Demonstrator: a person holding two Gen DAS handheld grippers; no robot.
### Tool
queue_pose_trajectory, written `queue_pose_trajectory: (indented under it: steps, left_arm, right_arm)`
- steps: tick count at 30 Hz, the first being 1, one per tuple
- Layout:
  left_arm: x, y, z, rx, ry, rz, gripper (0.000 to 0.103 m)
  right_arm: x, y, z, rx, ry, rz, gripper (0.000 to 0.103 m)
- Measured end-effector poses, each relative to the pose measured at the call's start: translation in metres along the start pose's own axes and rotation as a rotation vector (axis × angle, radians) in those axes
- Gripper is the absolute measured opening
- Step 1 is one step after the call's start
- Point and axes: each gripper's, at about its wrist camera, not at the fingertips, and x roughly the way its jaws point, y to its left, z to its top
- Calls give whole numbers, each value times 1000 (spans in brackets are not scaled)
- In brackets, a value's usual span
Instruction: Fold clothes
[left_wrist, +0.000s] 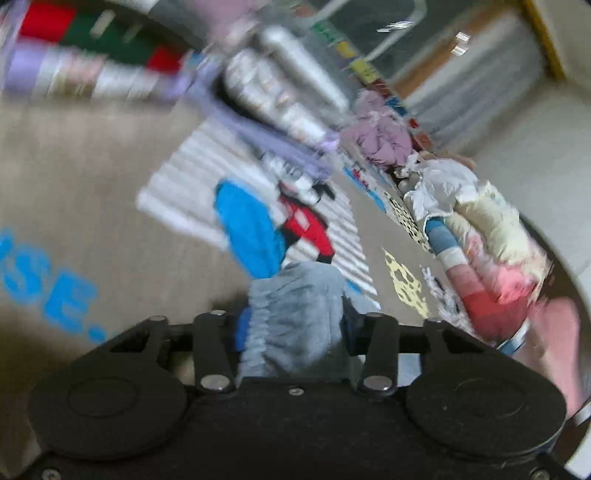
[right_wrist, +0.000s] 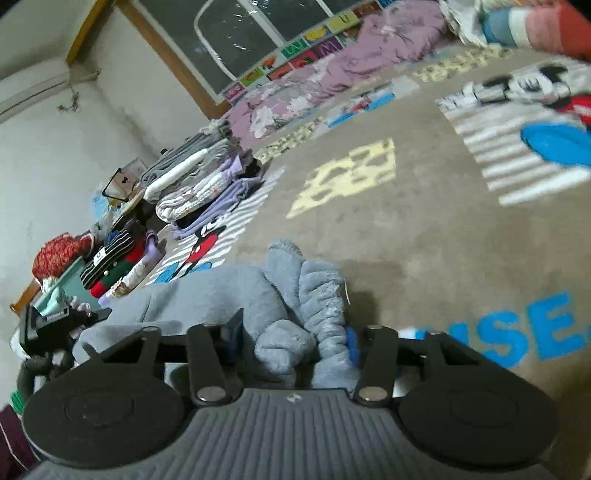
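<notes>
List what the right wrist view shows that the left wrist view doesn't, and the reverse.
Right wrist only: the striped black-and-white garment by the wall, the white wall unit, and the grey garment's body trailing off to the left. Left wrist only: a heap of cream and pink bedding, though the frame is blurred. Both: each gripper, left and right, shut on the grey fleece garment, above the printed beige blanket, with the stack of folded clothes beyond.
</notes>
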Motion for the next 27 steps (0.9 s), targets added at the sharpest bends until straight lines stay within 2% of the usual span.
queue_pose_trajectory:
  steps: [3,6,11,15,22,27]
  left_arm:
    - [-1,-21,3,144,-65,11,34]
    - [4,-33,10,226,-112,11,30]
    - [9,-40,33,272,-205,-10,30]
    - [23,-37,53,282,-244,-7,30]
    - [66,-22,74,332,-229,23,30]
    - [88,-12,72,360,-144,63,30]
  right_arm:
    - [-9,0,13,3,-84,2,44]
    - [-11,0,28,-3,-134,14,43]
    - [-10,5,51,-40,-211,19,42]
    - [-3,4,75,-47,-260,32,42]
    - [32,-13,103,-59,-266,0,42]
    - [58,-26,109,-74,-230,-46,42]
